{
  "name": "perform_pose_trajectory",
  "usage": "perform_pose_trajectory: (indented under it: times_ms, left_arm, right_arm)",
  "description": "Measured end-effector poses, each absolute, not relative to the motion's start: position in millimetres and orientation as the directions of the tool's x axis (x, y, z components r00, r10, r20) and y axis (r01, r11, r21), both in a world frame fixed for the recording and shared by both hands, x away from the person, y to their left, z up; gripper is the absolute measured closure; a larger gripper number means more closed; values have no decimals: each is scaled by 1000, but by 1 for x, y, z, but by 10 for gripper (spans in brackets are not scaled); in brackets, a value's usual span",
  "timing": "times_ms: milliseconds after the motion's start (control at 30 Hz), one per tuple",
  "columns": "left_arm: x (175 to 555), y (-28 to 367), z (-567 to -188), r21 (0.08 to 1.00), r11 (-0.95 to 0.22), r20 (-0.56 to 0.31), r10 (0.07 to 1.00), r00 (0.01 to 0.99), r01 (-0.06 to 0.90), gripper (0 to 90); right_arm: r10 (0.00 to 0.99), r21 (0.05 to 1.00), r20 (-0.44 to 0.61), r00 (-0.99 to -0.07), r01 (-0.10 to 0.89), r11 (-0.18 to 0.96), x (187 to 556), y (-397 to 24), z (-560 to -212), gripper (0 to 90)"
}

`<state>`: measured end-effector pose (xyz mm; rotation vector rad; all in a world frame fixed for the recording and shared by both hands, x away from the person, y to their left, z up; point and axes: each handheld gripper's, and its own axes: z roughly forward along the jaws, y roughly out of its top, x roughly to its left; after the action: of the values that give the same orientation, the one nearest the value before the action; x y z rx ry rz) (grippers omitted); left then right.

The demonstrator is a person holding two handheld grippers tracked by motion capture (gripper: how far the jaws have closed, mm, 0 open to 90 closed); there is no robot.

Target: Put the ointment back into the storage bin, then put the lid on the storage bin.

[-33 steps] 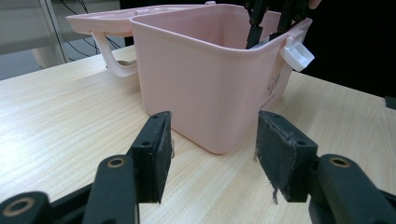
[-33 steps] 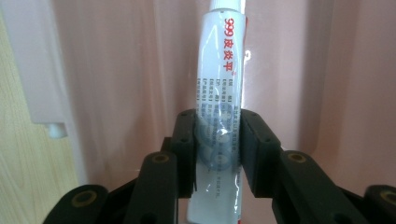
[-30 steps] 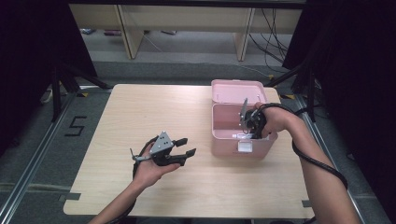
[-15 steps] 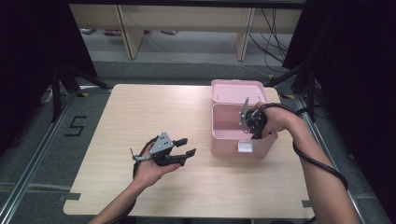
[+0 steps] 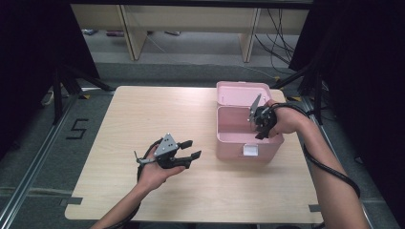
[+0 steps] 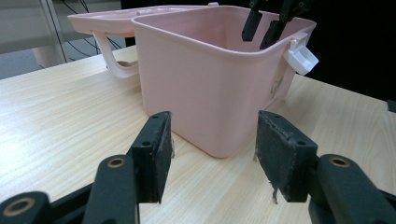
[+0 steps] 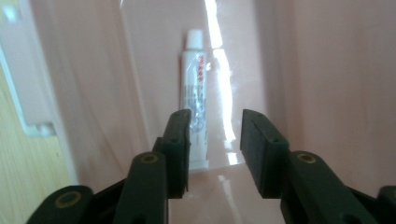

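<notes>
Nearest to you, your left tongs [image 5: 188,149] rest low over the table [image 5: 119,124], at about 7 o'clock from its middle. Their jaws stand wide open and hold nothing. In the left gripper view they point at the near wall of the pink box [image 6: 210,88], with bare wood between pads and box. Keep this hand quiet; if the box slides, you can press it against that wall.

Farther away, at about 3 o'clock, the pink box [image 5: 246,136] stands with its lid [image 5: 241,91] folded back behind it. Your right tongs [image 5: 260,125] point down into it. Their jaws have just been closing a little from a wider opening, and now they stand partly open with nothing between the pads.

At the bottom of the box lies the white tube [image 7: 195,93], flat, with its cap toward 12 o'clock in the right gripper view. Its lower end is just behind the left pad [image 7: 180,144], so the gap is a bit to the right of the tube.

I think the step is to take this tube. Shift the tongs slightly to 9 o'clock, so that the tube comes between both pads, go down slowly, then close on the body, not on the cap.
</notes>
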<state>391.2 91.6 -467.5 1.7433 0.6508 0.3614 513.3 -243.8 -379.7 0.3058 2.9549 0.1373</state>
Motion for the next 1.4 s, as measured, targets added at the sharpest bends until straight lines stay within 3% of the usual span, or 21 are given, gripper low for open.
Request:
perform_pose_trajectory:
  times_ms: [100,233,333,367,400,633,900,1233,1400]
  left_arm:
    - [391,88,-466,961,-166,-85,588,804,223,488]
    - [390,81,-464,962,-208,-28,565,825,175,599]
    - [389,77,-463,962,-219,-14,549,835,160,681]
    - [388,76,-463,963,-221,-9,542,840,154,705]
    - [387,74,-462,964,-217,-12,537,844,153,730]
    - [386,67,-453,971,-186,-32,518,855,149,852]
    - [388,63,-451,975,-180,-20,508,861,129,879]
    - [386,52,-448,978,-176,-19,478,878,117,877]
    - [384,45,-448,978,-166,-32,464,885,123,878]
  right_arm:
    - [269,155,-161,-950,244,957,510,-248,-375,706]
    - [371,216,-142,-918,337,916,503,-254,-368,788]
    - [355,243,-170,-919,310,919,504,-260,-362,840]
    - [391,266,-176,-904,338,903,502,-262,-361,852]
    - [390,296,-202,-898,324,899,503,-264,-360,860]
    - [558,399,-165,-813,463,792,500,-274,-351,873]
    - [672,483,-168,-721,534,694,501,-283,-342,859]
    - [716,556,-178,-675,531,639,497,-296,-336,808]
    - [777,599,-166,-608,563,569,501,-303,-332,766]
